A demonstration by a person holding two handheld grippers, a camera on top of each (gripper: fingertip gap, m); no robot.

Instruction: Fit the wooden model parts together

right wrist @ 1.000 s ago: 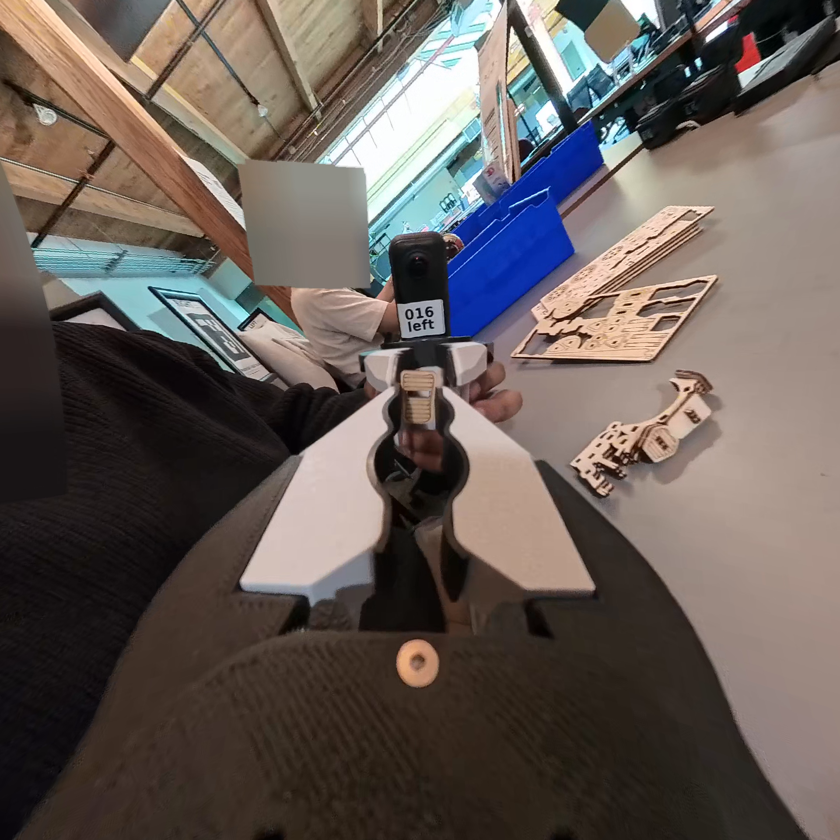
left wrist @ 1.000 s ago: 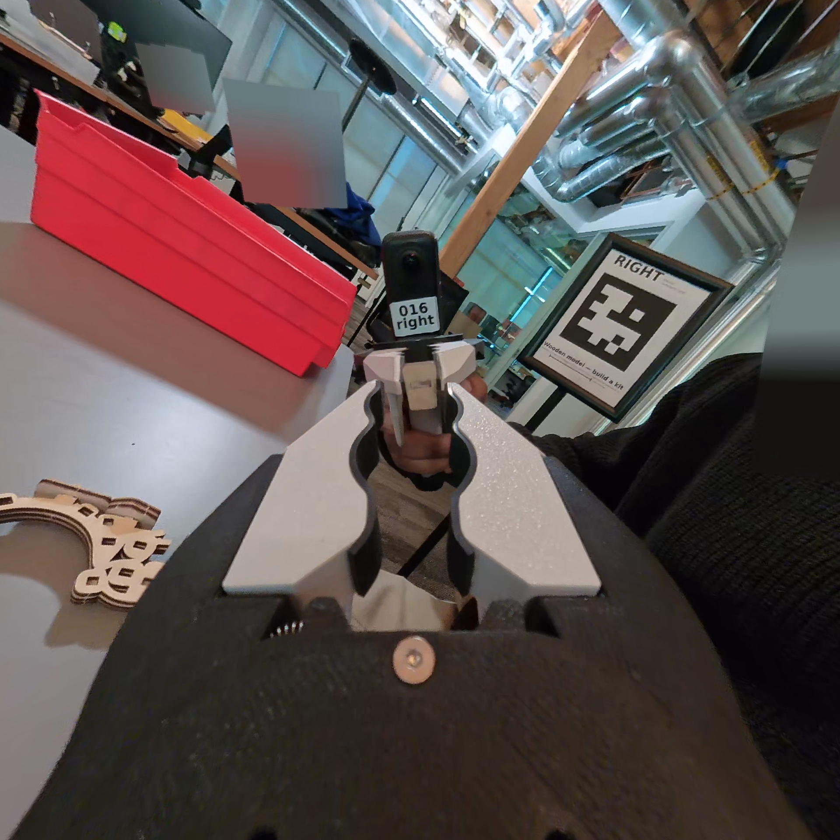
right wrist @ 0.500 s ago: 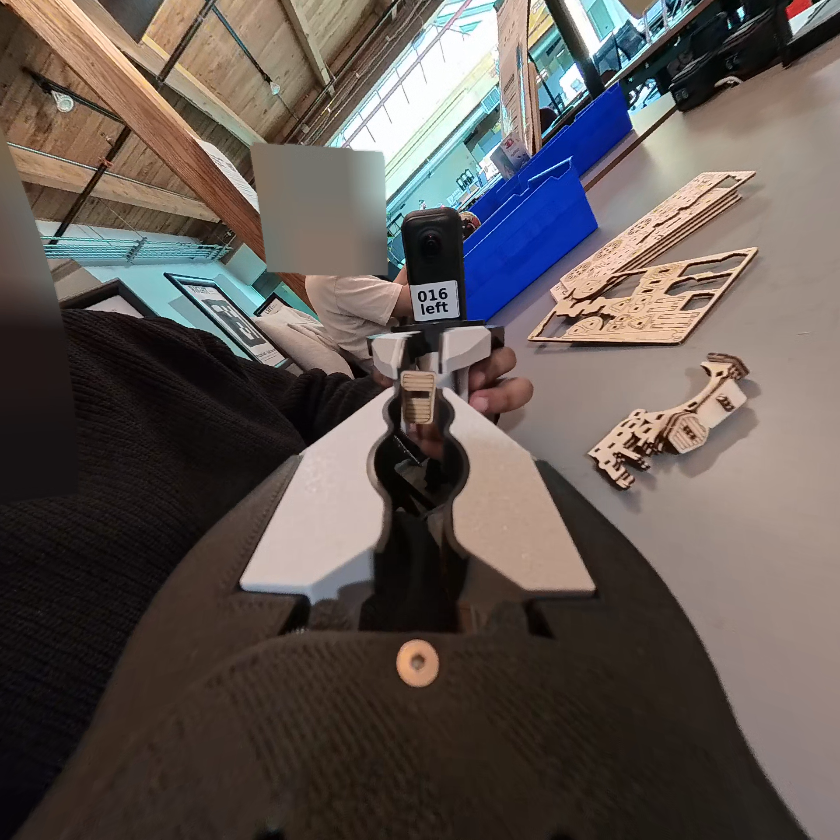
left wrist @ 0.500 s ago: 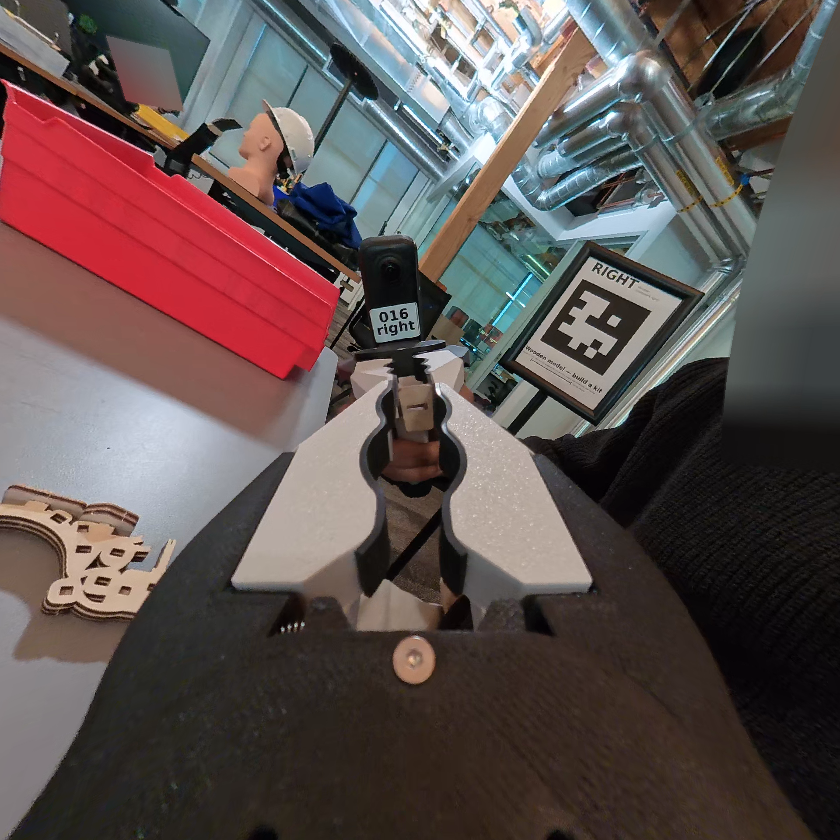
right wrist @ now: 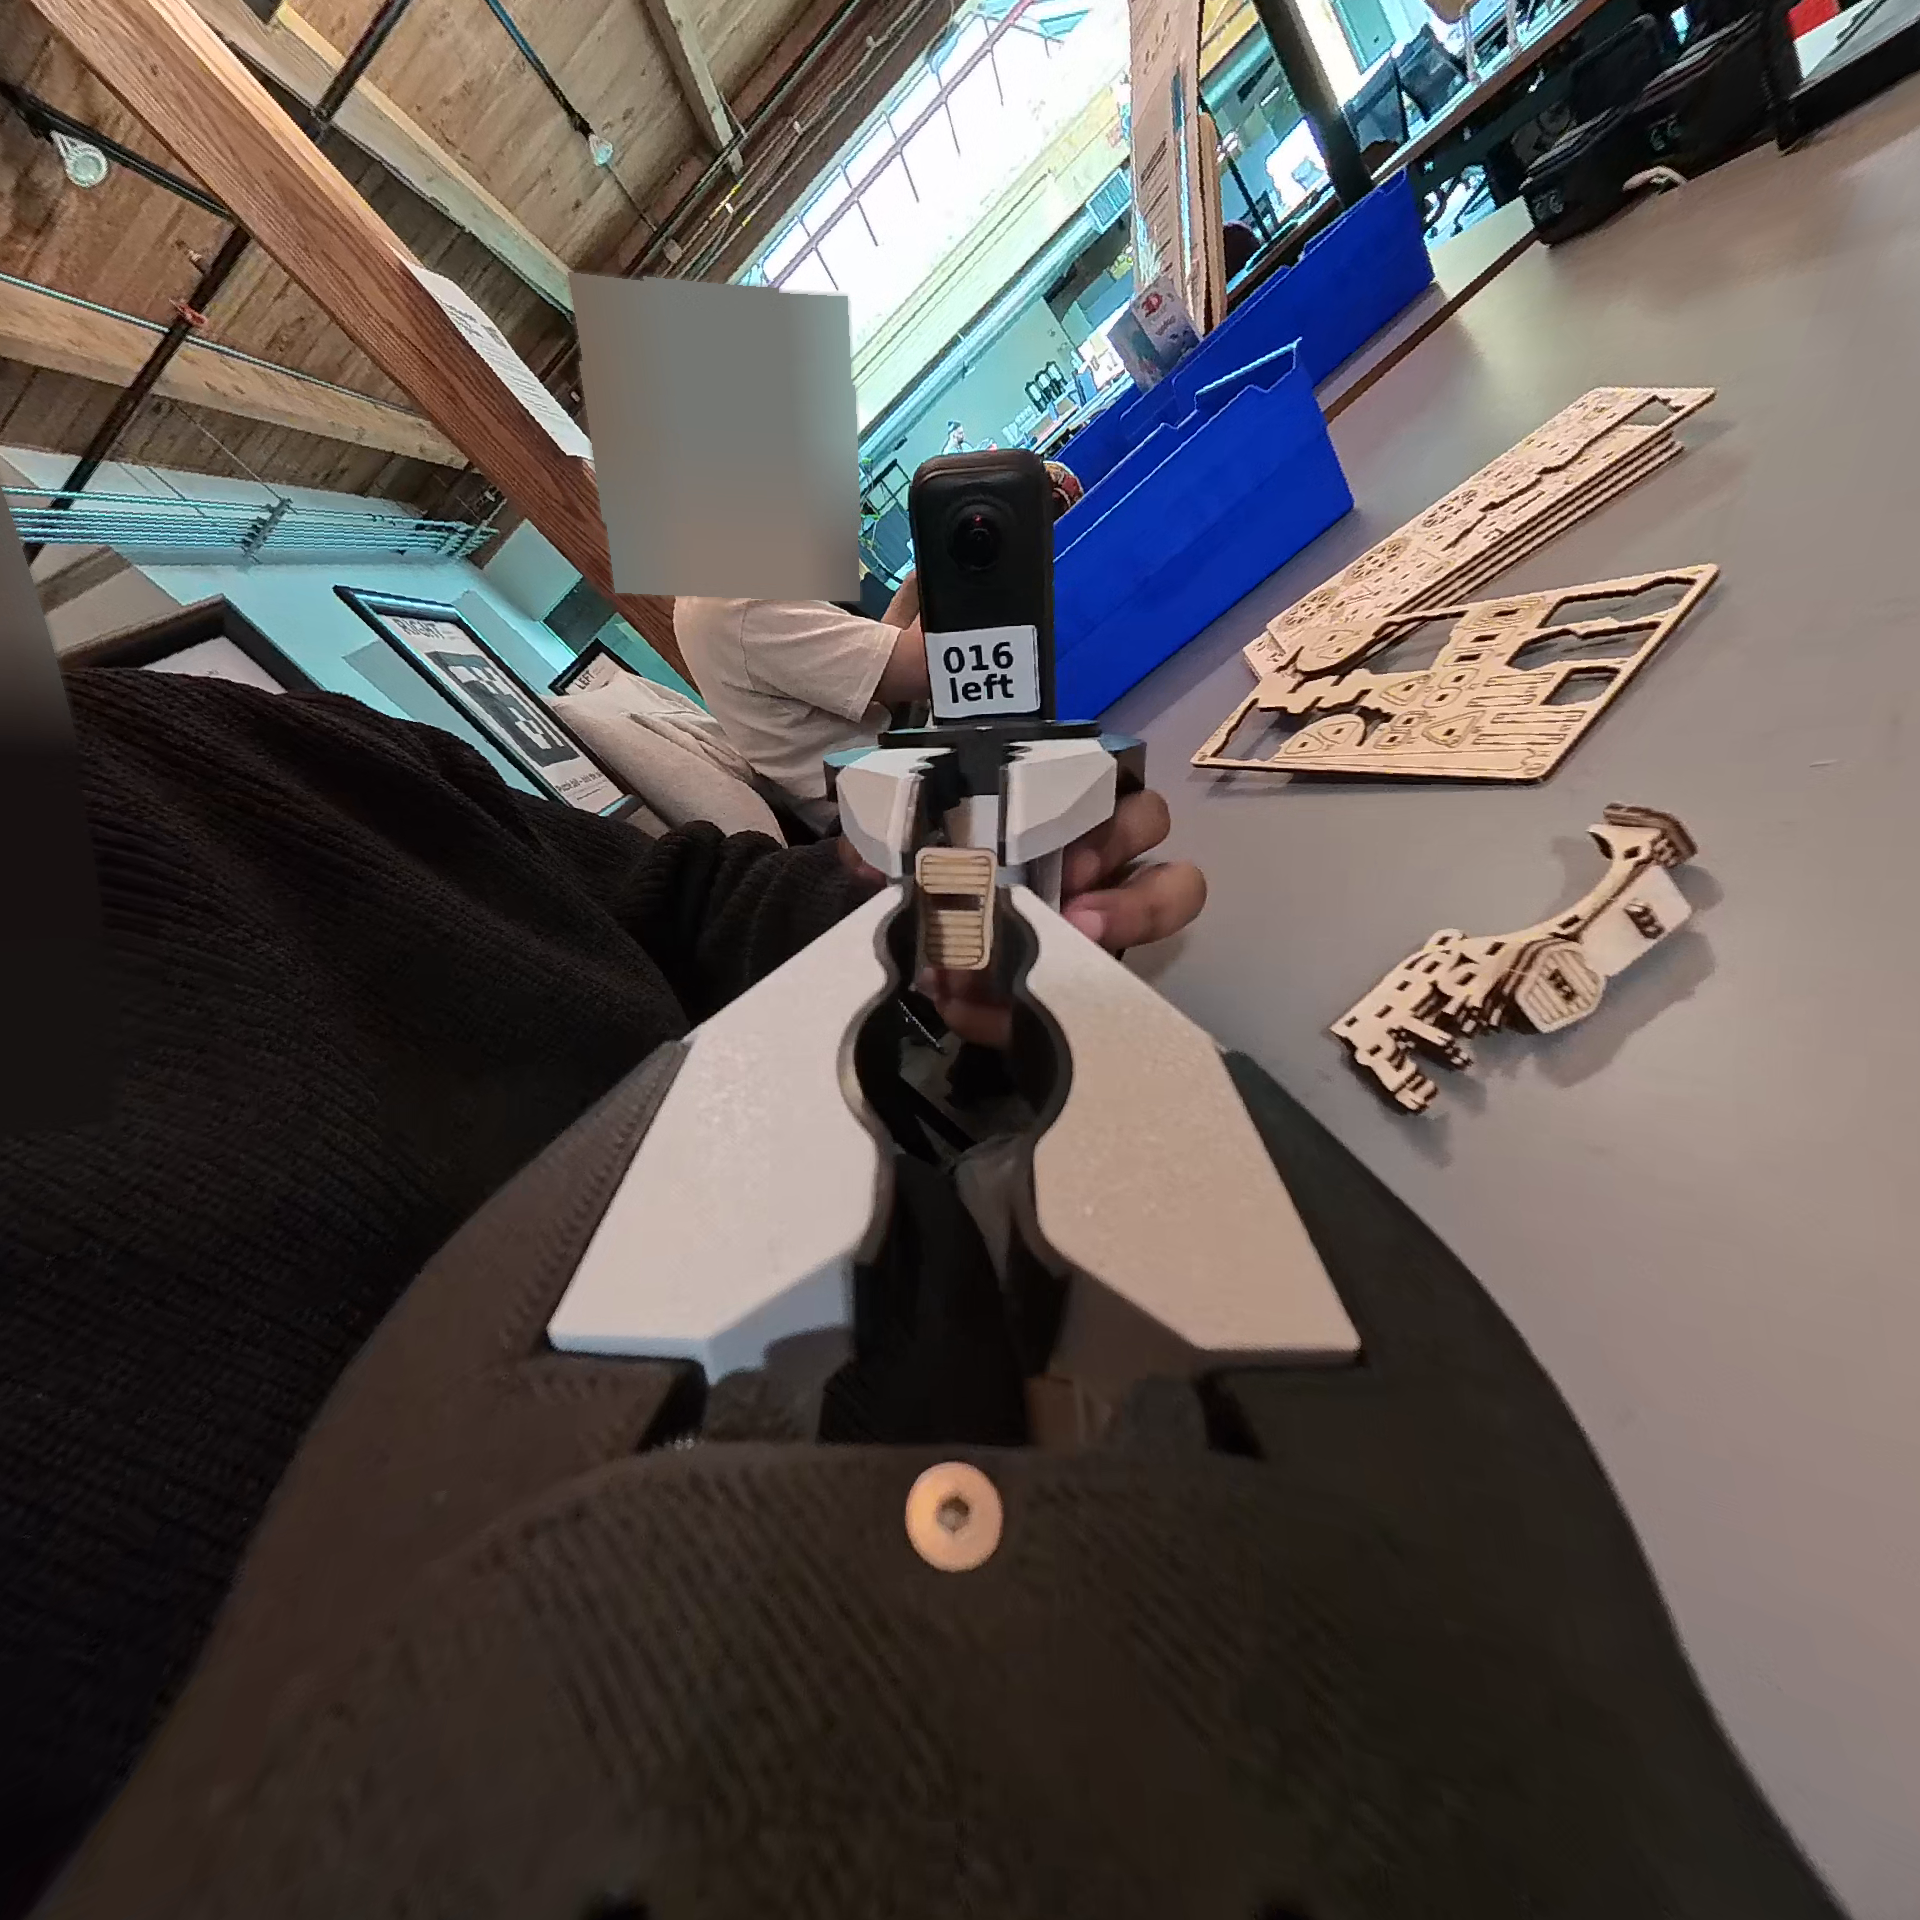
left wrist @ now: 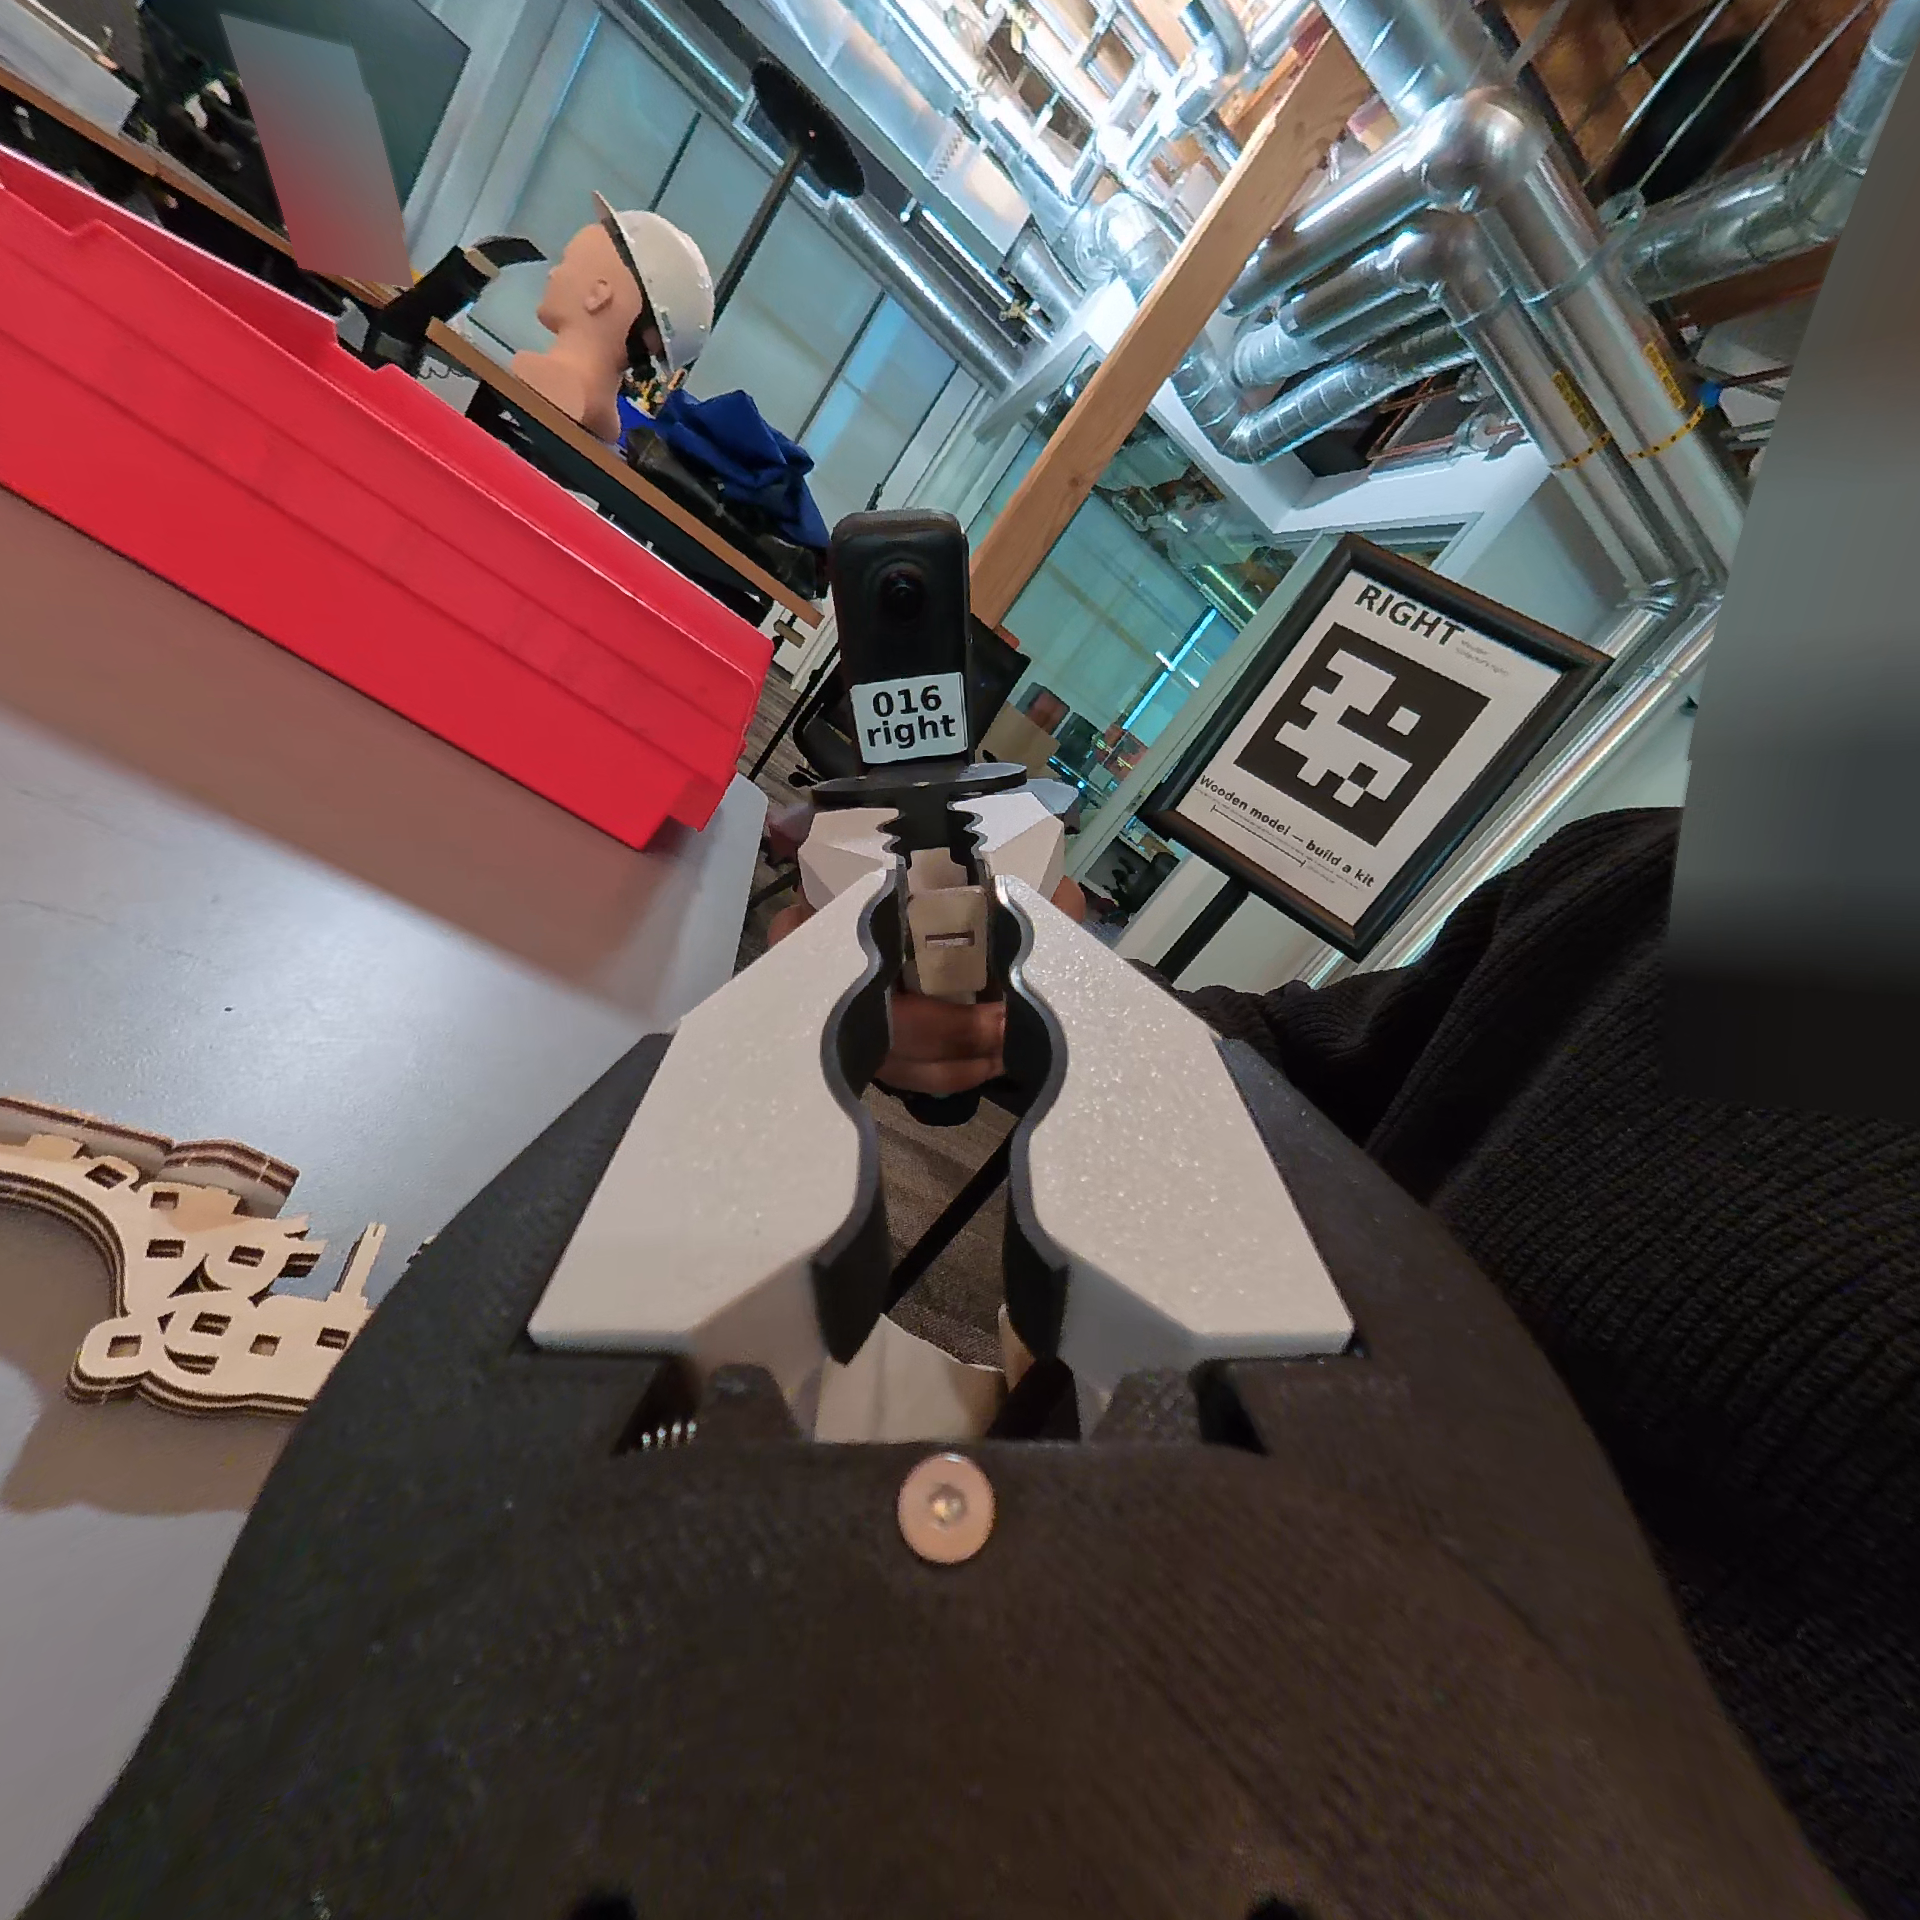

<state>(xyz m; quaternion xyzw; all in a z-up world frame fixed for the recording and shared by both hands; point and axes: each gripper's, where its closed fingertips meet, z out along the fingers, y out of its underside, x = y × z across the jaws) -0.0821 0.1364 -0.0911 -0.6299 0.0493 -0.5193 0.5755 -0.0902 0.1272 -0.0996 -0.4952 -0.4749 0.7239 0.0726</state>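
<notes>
Wooden model part [right wrist: 954, 906], small and slatted, is sitting pinched between the closed jaws of both grippers, the right gripper [right wrist: 951, 914] and left gripper [left wrist: 943, 925] meeting tip to tip beyond the desk [right wrist: 1714, 1195] edge. White labels are showing on both gripper cameras.

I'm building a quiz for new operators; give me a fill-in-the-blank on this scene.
1. The left-view bin is coloured ____.
2. The right-view bin is coloured ____.
3. The slatted piece pinched by the right gripper is made of ____.

Missing words: red; blue; wood.
</notes>
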